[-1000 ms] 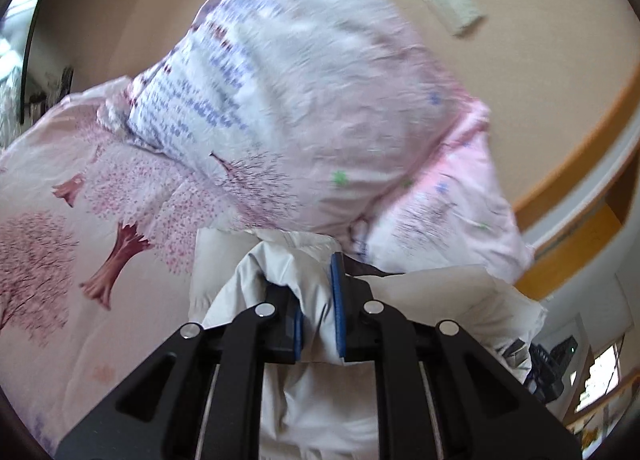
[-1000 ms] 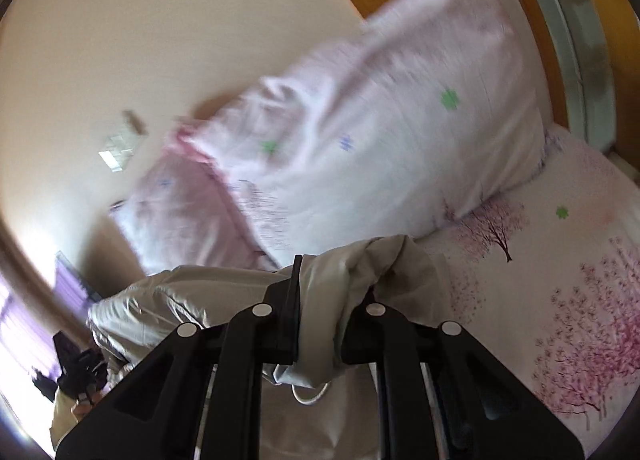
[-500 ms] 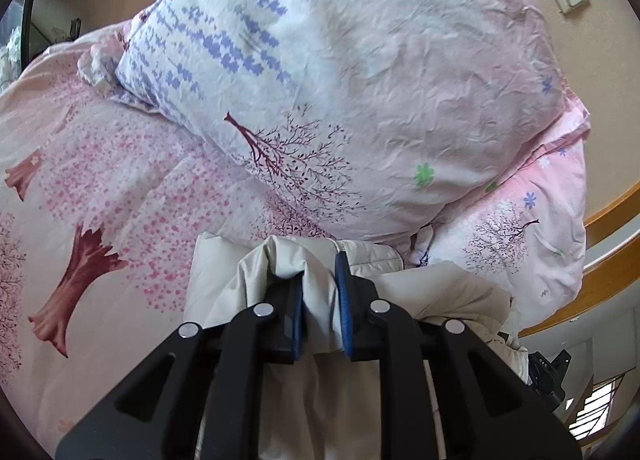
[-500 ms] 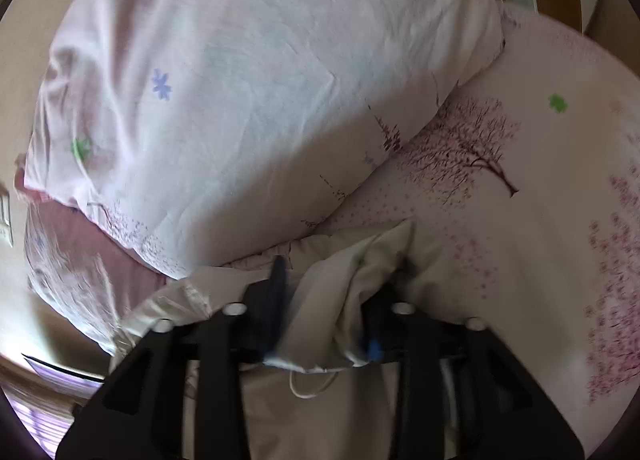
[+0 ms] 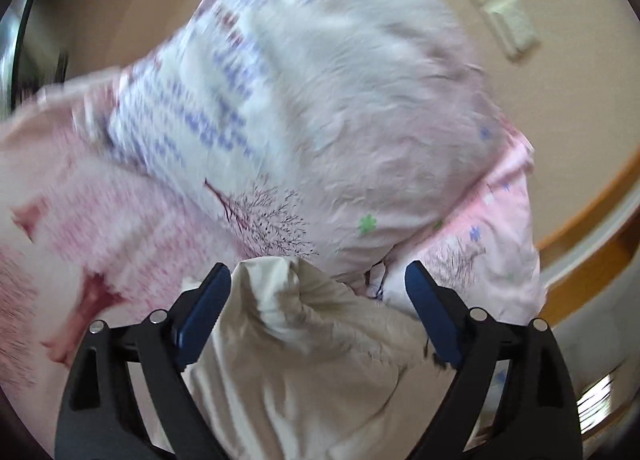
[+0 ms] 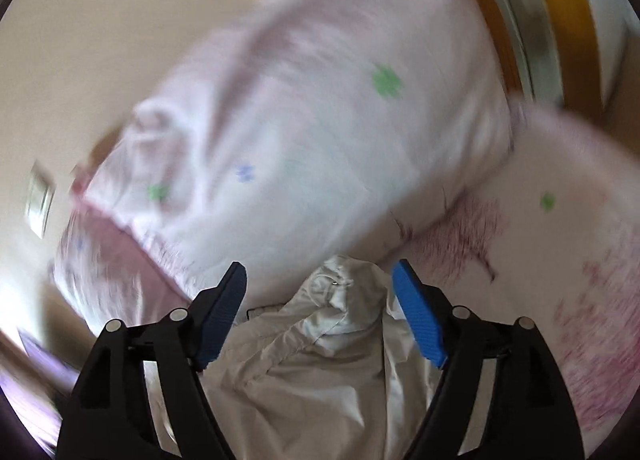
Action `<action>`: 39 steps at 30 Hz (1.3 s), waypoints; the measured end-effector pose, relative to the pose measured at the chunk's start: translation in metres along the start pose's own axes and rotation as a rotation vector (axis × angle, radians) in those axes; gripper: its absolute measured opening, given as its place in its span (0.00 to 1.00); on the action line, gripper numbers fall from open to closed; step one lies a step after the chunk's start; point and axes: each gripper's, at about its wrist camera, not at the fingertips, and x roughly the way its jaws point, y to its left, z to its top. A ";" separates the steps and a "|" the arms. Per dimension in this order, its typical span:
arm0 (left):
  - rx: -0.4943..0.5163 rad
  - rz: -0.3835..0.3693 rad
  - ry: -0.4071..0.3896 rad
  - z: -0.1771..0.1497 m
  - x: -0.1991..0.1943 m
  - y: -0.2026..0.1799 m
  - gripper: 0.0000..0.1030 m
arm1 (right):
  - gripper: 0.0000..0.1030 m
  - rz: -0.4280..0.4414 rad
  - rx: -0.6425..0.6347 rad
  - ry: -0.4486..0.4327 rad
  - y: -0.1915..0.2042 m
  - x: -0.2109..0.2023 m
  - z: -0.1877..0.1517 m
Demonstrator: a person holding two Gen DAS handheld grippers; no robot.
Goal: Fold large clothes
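A cream, crumpled garment (image 5: 320,344) lies on the bed just below the pillows. My left gripper (image 5: 318,300) hangs over one bunched end of it, jaws opening wide; the cloth lies between the blue pads (image 5: 202,312) but they do not press on it. In the right wrist view the same garment (image 6: 320,348) shows a gathered fold and a thin cord. My right gripper (image 6: 320,300) is also opening, with that fold loose between its blue pads (image 6: 416,312) and untouched by them.
A large pale pillow with a tree print (image 5: 320,108) leans on the beige wall right behind the garment, a pink pillow (image 5: 488,228) beside it. The pink tree-print bedsheet (image 5: 92,228) spreads around. Wall switches (image 5: 496,4) and a wooden bed frame (image 6: 576,12) are near.
Both grippers were shut on bunched folds of the cream garment; both have let go and their jaws have spread. The garment's ends now lie loose on the bed.
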 end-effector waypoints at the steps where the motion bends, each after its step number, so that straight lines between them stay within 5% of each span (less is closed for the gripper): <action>1: 0.066 0.015 -0.001 -0.007 -0.008 -0.011 0.85 | 0.57 0.015 -0.101 0.012 0.018 -0.005 -0.010; 3: 0.176 0.028 0.016 -0.025 -0.016 -0.030 0.85 | 0.38 0.041 -0.236 0.043 0.042 -0.012 -0.029; 6: 0.370 0.015 0.058 -0.069 -0.021 -0.067 0.85 | 0.24 0.107 -0.384 0.115 0.078 -0.016 -0.065; 9: 0.511 0.026 0.104 -0.107 -0.016 -0.091 0.85 | 0.23 0.129 -0.460 0.157 0.102 -0.015 -0.090; 13: 0.655 0.132 0.129 -0.134 0.003 -0.101 0.84 | 0.23 0.085 -0.535 0.210 0.119 0.002 -0.115; 27: 0.532 0.265 0.274 -0.112 0.070 -0.078 0.70 | 0.23 -0.134 -0.427 0.441 0.103 0.095 -0.124; 34: 0.474 0.278 0.291 -0.107 0.085 -0.078 0.69 | 0.24 -0.063 -0.313 0.508 0.086 0.102 -0.113; 39: 0.446 0.210 0.246 -0.110 0.041 -0.070 0.68 | 0.30 0.023 -0.265 0.387 0.060 0.039 -0.102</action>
